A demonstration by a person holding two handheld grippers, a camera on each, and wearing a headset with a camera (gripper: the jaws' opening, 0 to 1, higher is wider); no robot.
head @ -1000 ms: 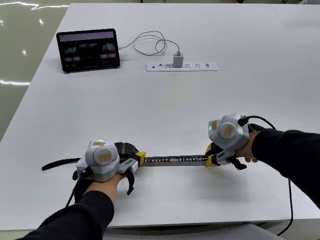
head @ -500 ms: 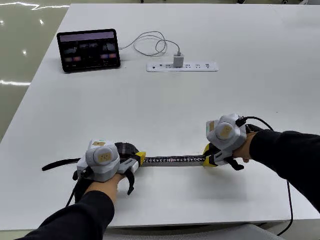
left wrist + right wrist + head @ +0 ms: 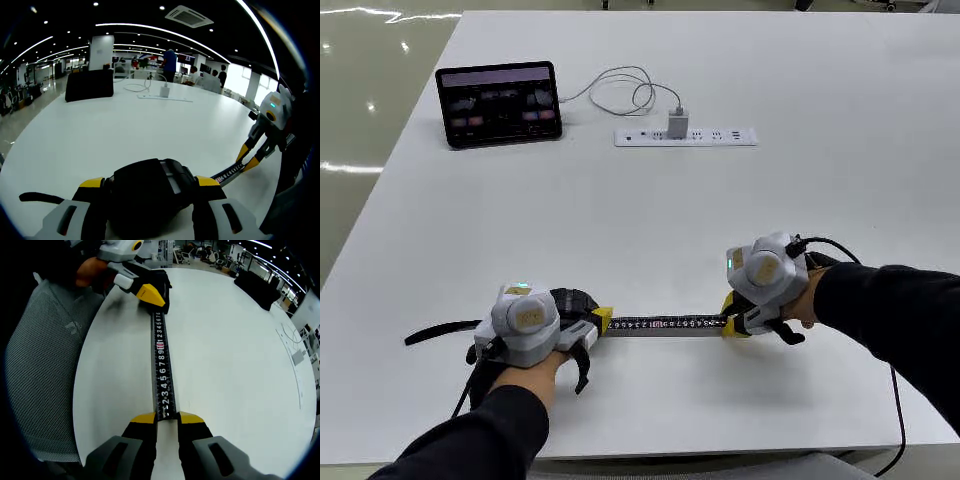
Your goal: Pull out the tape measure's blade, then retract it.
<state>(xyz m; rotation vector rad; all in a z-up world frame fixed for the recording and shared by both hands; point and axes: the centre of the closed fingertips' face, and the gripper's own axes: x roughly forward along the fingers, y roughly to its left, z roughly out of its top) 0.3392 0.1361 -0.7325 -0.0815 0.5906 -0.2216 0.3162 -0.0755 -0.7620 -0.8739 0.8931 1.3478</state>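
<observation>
Along the near edge of the desk [image 3: 650, 220], the stretch of blade [image 3: 665, 323] between my two claws has become a little shorter over the last second. My right claw [image 3: 728, 322] has crept left along that edge towards the left one, and the blade tip has come with it. My left claw [image 3: 585, 320] and the black case [image 3: 570, 300] it holds sit where they were. The whole head view has dropped slightly, but that is only the headset moving.

In the right gripper view, my right claw [image 3: 167, 417] is closed on the blade [image 3: 161, 365] at its tip. The yellow jaw ends pinch it from both sides. The printed scale runs straight away to the case [image 3: 159, 280], lying flat on the white top with no kink or twist that I can see.

In the left gripper view, the left claw [image 3: 150, 182] is clamped round the case [image 3: 147, 195], one jaw on each flank. The blade [image 3: 230, 174] leaves to the right, towards the other claw. A black strap [image 3: 440, 330] trails from the case towards the left edge of the desk.

I take this to mean the pull-out is finished and the retract has begun. I am feeding the tip back under control, not letting the spring snap it home. Much of the blade is out, so I judge the task to be past halfway but not near done. What matters next is keeping the right claw in line with the mouth of the case, so the blade goes in without buckling.

The tablet [image 3: 500, 103] and power strip [image 3: 686, 136] lie towards the far edge, well clear of the work.
</observation>
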